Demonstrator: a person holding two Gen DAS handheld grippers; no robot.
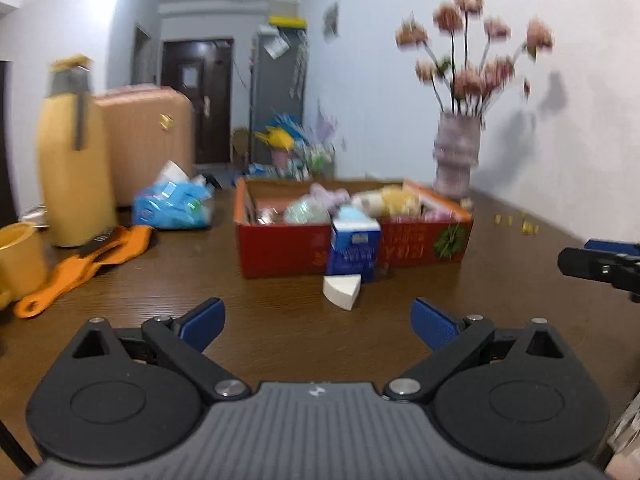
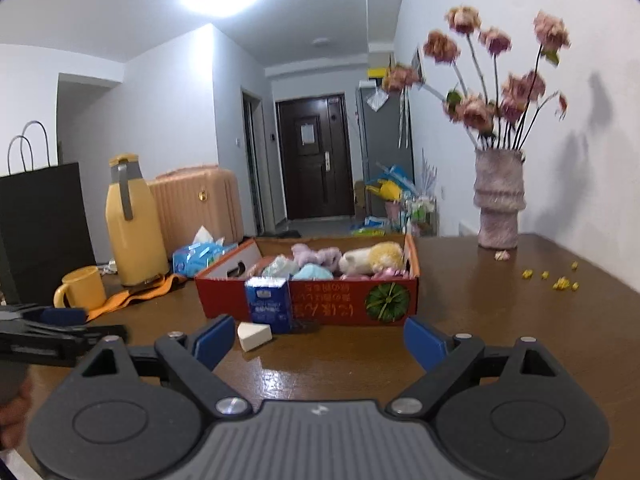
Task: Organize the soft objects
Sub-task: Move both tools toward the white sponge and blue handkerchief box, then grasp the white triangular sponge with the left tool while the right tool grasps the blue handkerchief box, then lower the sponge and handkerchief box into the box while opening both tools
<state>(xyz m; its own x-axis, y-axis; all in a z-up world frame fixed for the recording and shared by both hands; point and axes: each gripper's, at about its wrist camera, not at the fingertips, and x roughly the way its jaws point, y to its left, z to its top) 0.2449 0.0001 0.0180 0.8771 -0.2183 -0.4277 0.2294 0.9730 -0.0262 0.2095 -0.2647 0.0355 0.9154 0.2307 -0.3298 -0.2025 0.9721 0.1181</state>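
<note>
Tongs wide apart on both sides, and nothing gripped by either. The left tongs (image 1: 318, 322) show ribbed blue pads on black arms, spread over bare glossy brown wood-grain desk (image 1: 280, 320). The right tongs (image 2: 320, 340) are spread just as wide and also hold nothing.

Straight ahead of the left tongs, a little right of centre, lies a white wedge-shaped sponge (image 1: 342, 290), smooth and matte, with its curved side facing back toward the tongs. For the right tongs the same sponge (image 2: 255, 335) sits just beyond the left pad. Right behind it stands a small blue carton (image 1: 354, 250), upright, against the front wall of a red cardboard box (image 1: 280, 248).

That box is shallow and rectangular, long side running across in front of both tongs, with a green round print at its right end. Inside, a heap of soft things: a fluffy yellow and white plush toy (image 2: 374, 258) lying lengthwise along the box, lilac fuzzy pieces (image 2: 316, 256), a pale blue bundle (image 2: 312, 272).

Far left of the tongs, a smooth yellow jug (image 2: 134, 224) and mug (image 2: 82, 286); far right, a textured pink vase (image 2: 498, 200) of flowers.
</note>
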